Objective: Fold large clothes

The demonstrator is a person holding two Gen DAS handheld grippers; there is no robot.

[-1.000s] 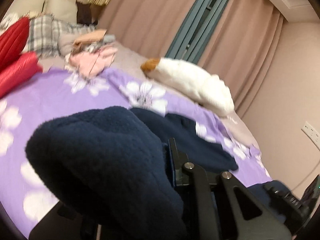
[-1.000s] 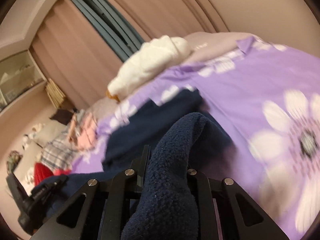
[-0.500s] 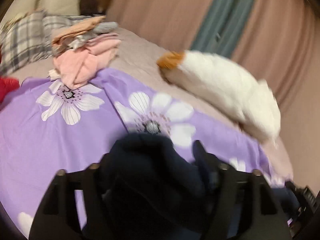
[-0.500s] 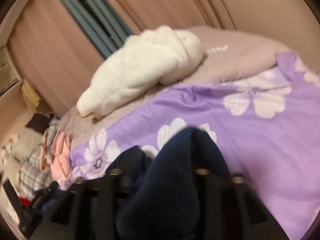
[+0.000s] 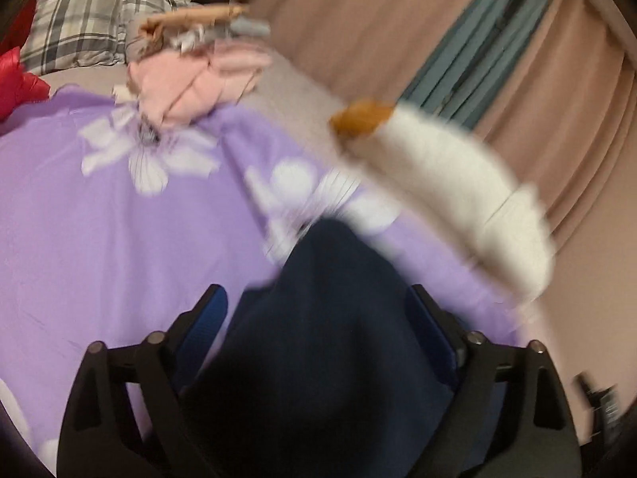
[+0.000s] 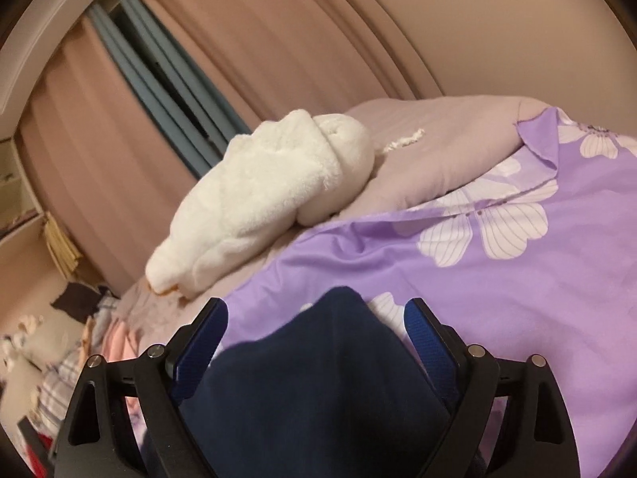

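A navy fleece garment [image 5: 318, 358] lies bunched on the purple flowered bedcover [image 5: 119, 239], and its near end sits between the fingers of my left gripper [image 5: 314, 294]. That gripper's jaws are opening and stand wide, with the blue pads [image 5: 203, 318] clear of the cloth on the left side. In the right wrist view another part of the same navy garment [image 6: 318, 390] lies between the fingers of my right gripper [image 6: 316, 306]. Its jaws are also opening, and gaps show on both sides at the tips. The left wrist view is blurred.
A white fluffy garment [image 6: 270, 199] with an orange-brown end [image 5: 362, 117] lies at the bed's far side by pink curtains. A pile of pink clothes [image 5: 191, 83], a plaid pillow [image 5: 79, 20] and a red cushion [image 5: 16, 79] sit at the far left.
Both grippers were shut on the navy fleece a second ago and have let go, jaws now wide. Both moved forward across the bed, and the lifted cloth has sunk onto the cover.
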